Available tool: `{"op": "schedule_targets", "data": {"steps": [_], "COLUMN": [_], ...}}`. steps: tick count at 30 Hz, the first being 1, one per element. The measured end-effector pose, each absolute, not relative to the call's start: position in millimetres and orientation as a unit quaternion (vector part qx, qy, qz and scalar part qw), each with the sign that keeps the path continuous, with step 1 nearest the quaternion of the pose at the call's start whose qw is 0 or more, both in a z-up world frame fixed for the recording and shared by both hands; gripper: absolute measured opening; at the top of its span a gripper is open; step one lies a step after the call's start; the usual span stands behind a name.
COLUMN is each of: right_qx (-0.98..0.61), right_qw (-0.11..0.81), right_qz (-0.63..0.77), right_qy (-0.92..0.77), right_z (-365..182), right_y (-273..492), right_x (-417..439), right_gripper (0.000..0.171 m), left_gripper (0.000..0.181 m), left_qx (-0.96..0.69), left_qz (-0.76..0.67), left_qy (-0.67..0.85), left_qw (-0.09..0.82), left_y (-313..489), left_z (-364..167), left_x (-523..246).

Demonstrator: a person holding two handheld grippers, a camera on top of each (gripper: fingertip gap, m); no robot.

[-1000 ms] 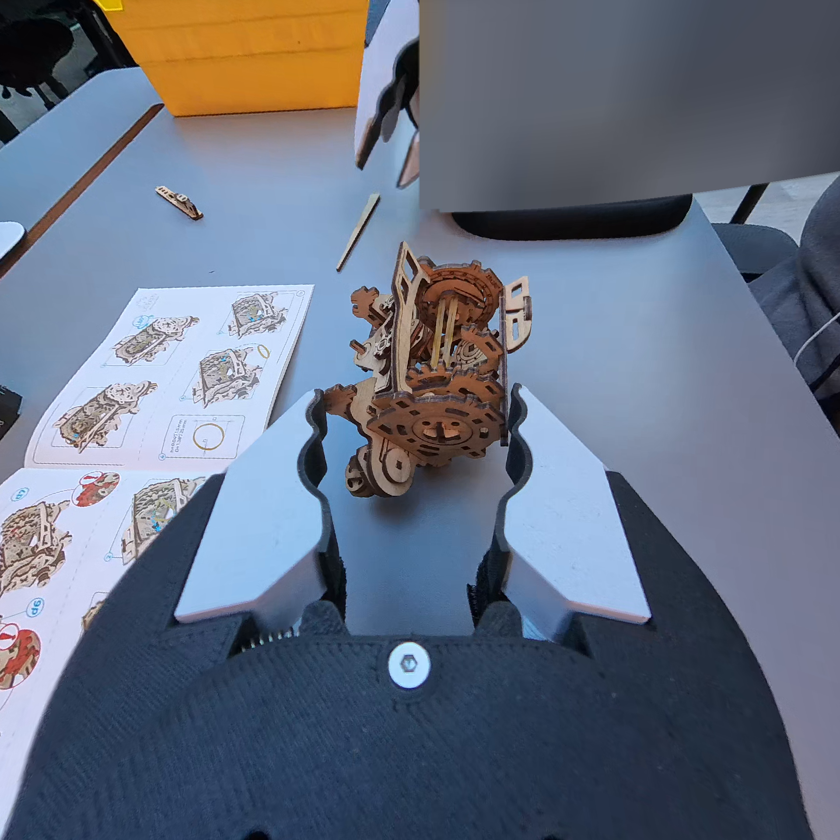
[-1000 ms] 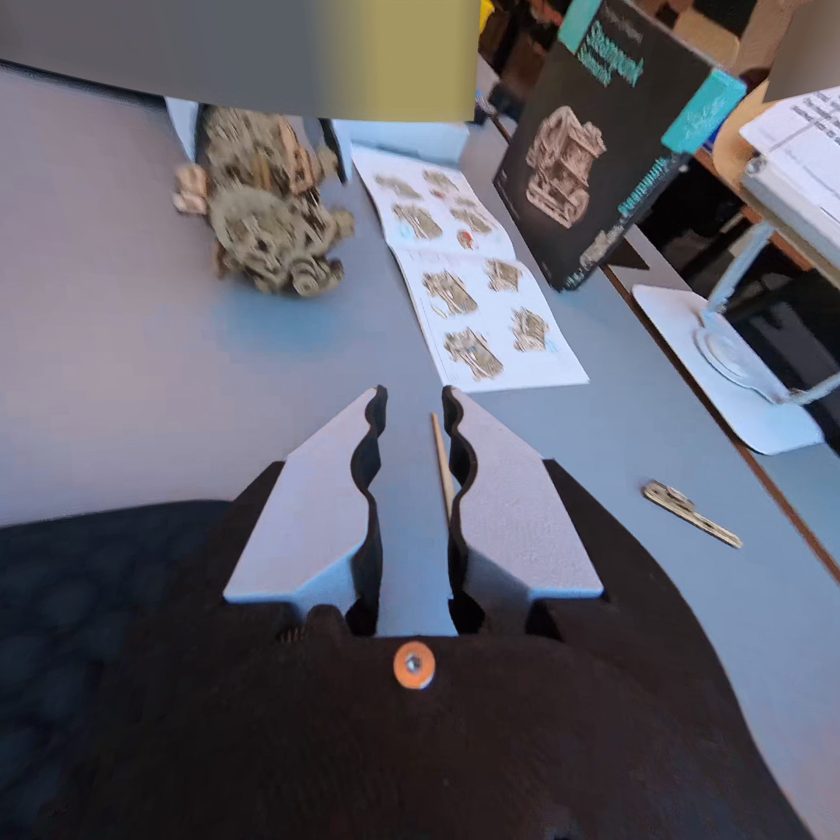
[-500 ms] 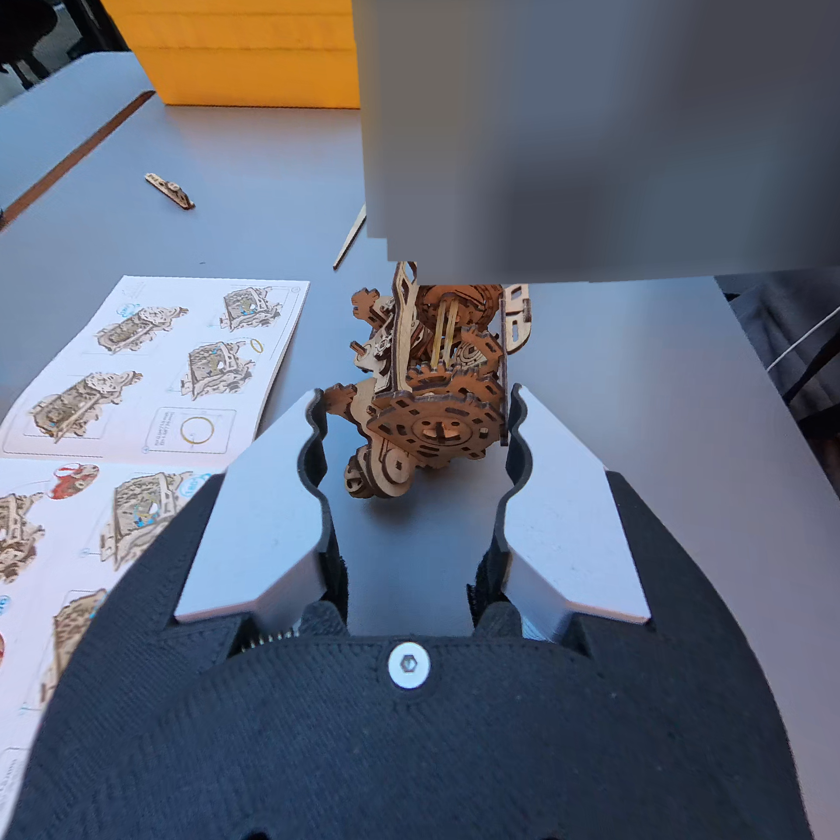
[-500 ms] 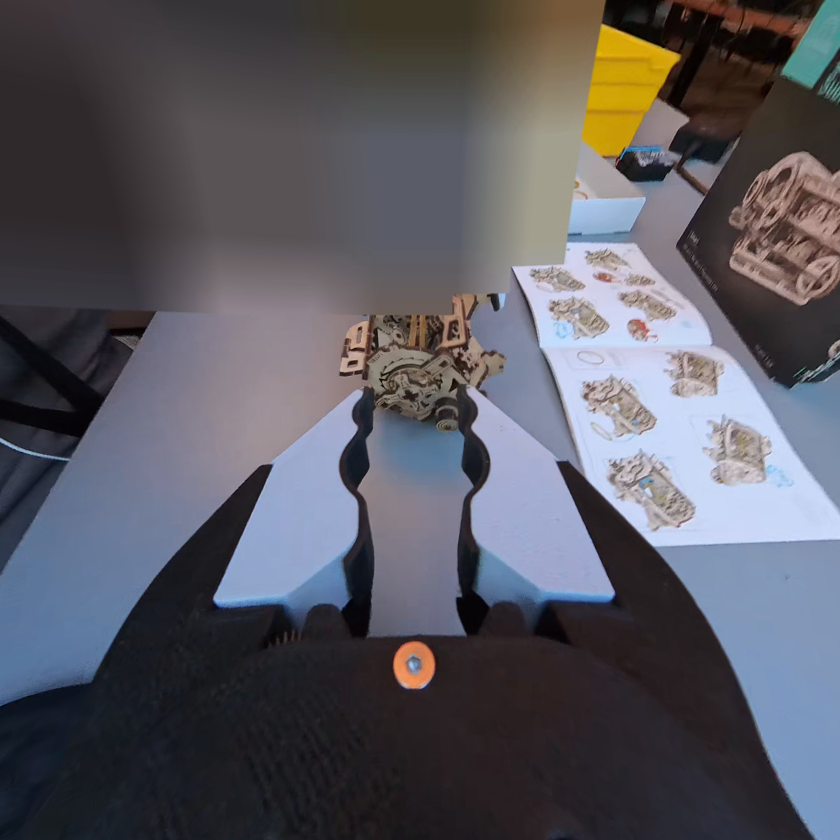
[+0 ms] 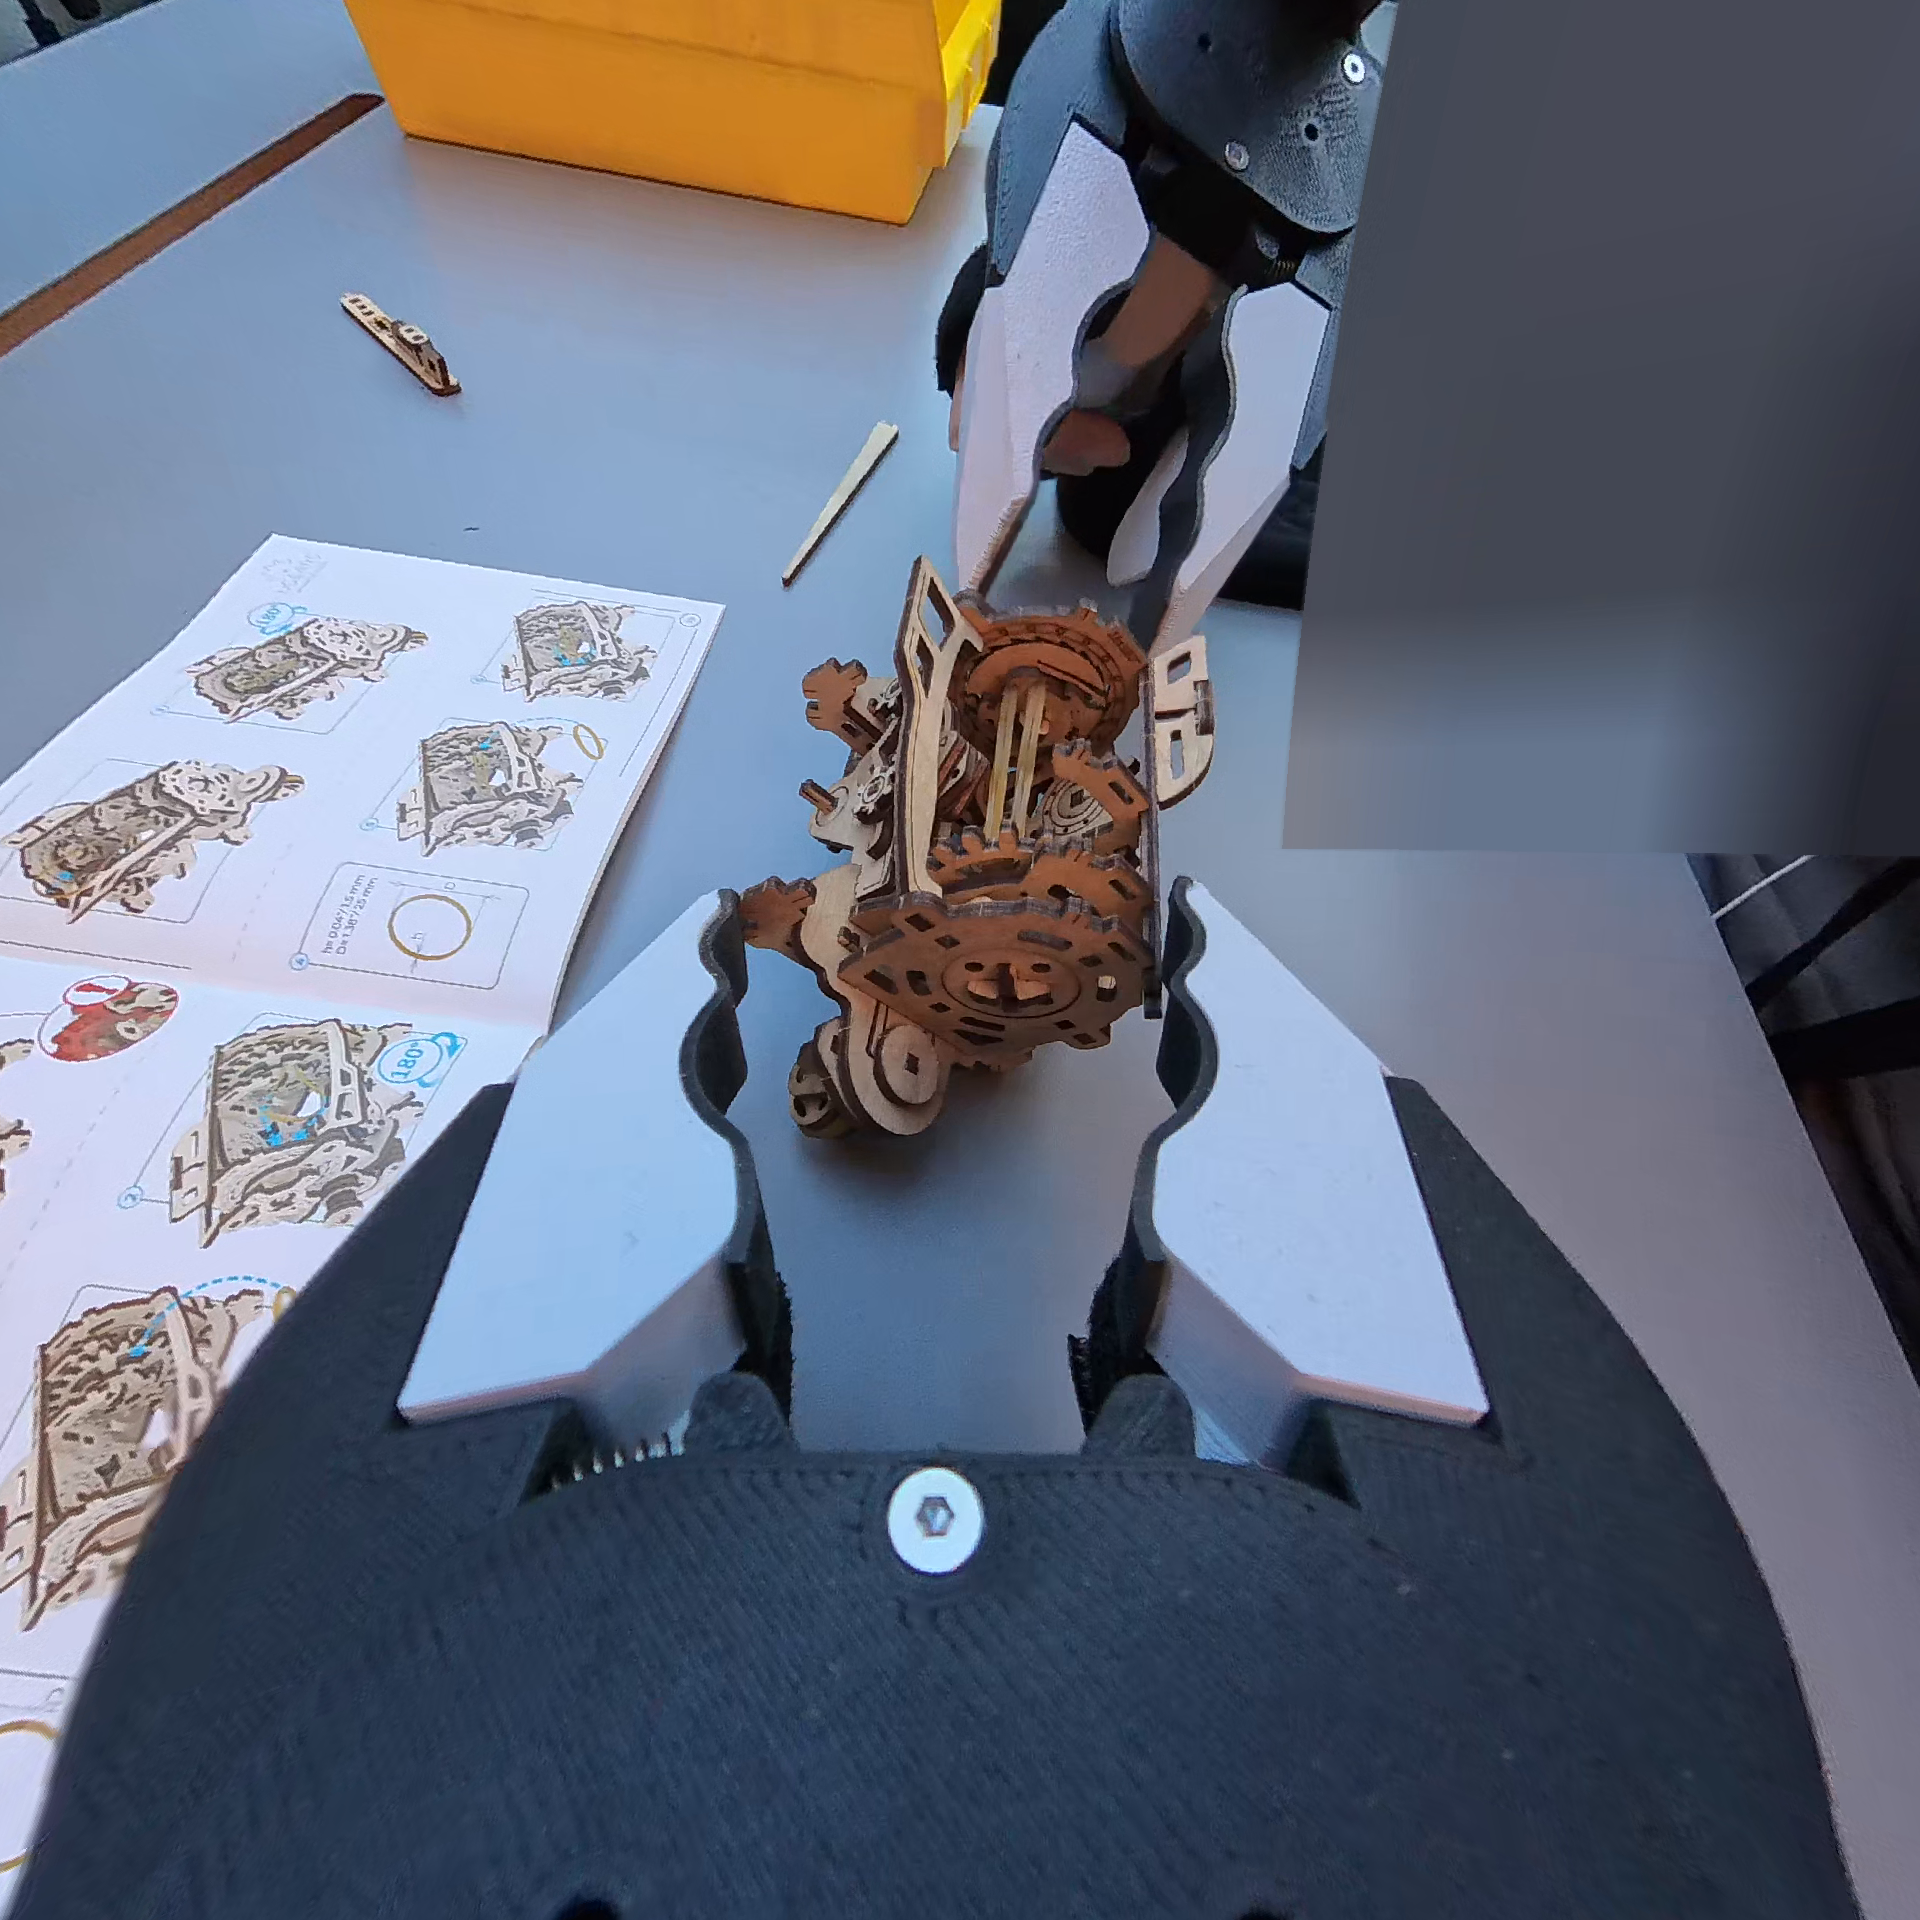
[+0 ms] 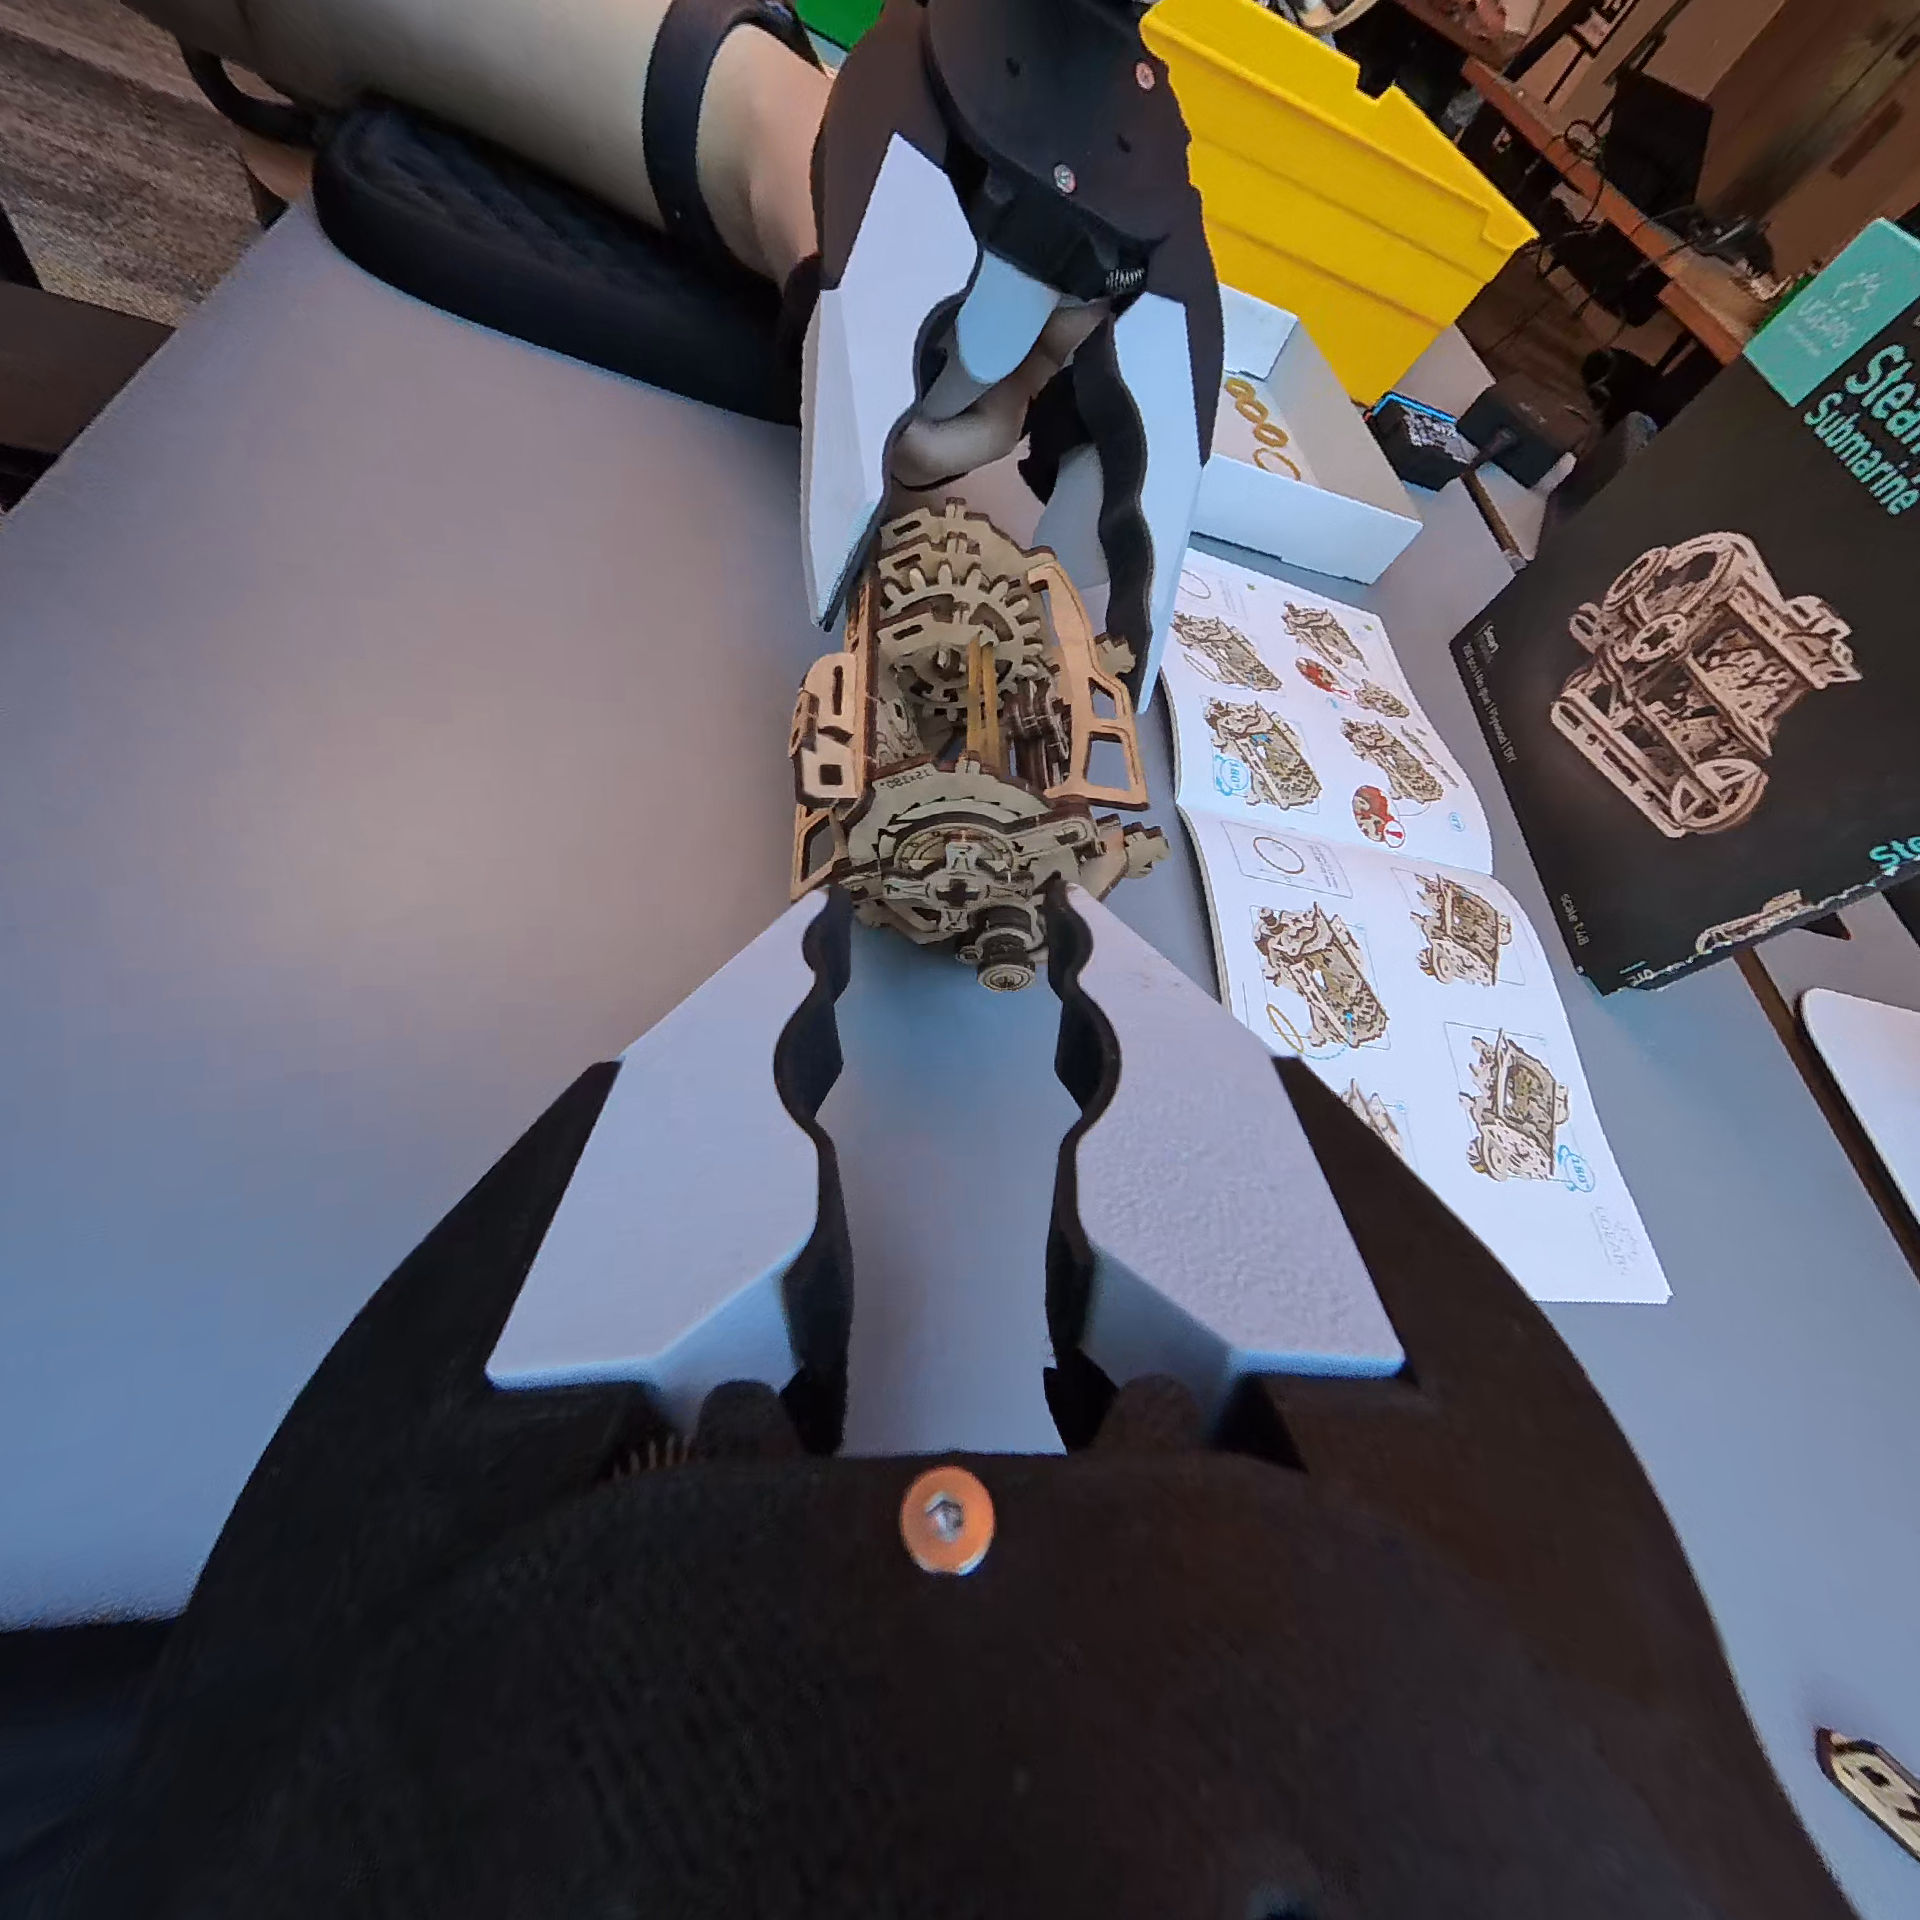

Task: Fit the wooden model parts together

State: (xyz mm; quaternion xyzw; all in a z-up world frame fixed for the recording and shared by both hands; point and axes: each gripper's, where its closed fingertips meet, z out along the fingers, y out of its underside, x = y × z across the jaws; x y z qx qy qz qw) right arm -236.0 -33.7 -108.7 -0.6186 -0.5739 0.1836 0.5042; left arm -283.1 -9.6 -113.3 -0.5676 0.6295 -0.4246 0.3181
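Note:
The wooden model (image 5: 987, 862), a brown block of gears and side plates, sits tilted on the grey table (image 5: 1403, 1039) with one wheel down. My left gripper (image 5: 954, 914) grips its near gear end, a fingertip pressed against each side. My right gripper (image 5: 1075, 603) shows at the model's far end, its tips straddling that end. In the right wrist view the model (image 6: 956, 748) lies straight ahead. My right gripper (image 6: 948, 904) is open and empty, its tips flanking the hub end. The left gripper (image 6: 987, 644) holds the opposite end.
An open instruction booklet (image 5: 312, 779) lies beside the model. A thin wooden stick (image 5: 842, 499) and a small wooden strip (image 5: 400, 343) lie beyond it, before a yellow bin (image 5: 675, 94). A black kit box (image 6: 1714, 675) and a white box (image 6: 1299, 478) stand past the booklet (image 6: 1403, 935). There is about 7 centimeters between the tips of the two grippers.
My right gripper has left the stick on the table, opened wider and swung over to the model's end. The left gripper has kept its hold.

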Motion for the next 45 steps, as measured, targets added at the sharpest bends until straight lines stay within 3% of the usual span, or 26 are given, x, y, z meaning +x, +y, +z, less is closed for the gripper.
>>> {"op": "schedule_targets", "data": {"steps": [11,16,18,27,32,36,45], "right_qx": [-0.624,-0.624,-0.623,-0.611,-0.604,-0.605,-0.58], "right_qw": [0.497,0.496,0.499,0.517,0.518,0.513,0.525], "right_qz": [0.151,0.141,0.145,0.186,0.211,0.226,0.178], "right_qy": [-0.583,-0.587,-0.585,-0.571,-0.567,-0.565,-0.597], "right_z": [-118.1,-121.6,-119.5,-108.5,-104.7,-106.6,-109.8], "right_y": [-30.1,-27.0,-26.4,-23.8,-22.3,-21.6,-21.6], "right_x": [-238.2,-236.7,-236.1,-231.3,-233.6,-234.1,-237.5], "right_gripper": [0.031,0.03,0.03,0.028,0.028,0.027,0.026], "left_gripper": [0.087,0.052,0.029,0.014,0.019,0.066,0.088], "left_qx": [-0.548,-0.531,-0.52,-0.482,-0.482,-0.497,-0.537], "left_qz": [-0.387,-0.428,-0.424,-0.377,-0.376,-0.378,-0.503], "left_qy": [0.651,0.625,0.637,0.684,0.693,0.676,0.602], "left_qw": [0.354,0.379,0.379,0.398,0.382,0.391,0.309], "left_y": [-0.7,3.0,0.9,3.2,0.4,4.3,-2.1], "left_z": [-101.7,-89.7,-90.0,-99.8,-107.6,-107.2,-91.7], "left_x": [-312.8,-330.7,-330.3,-316.3,-316.2,-312.8,-295.5]}}
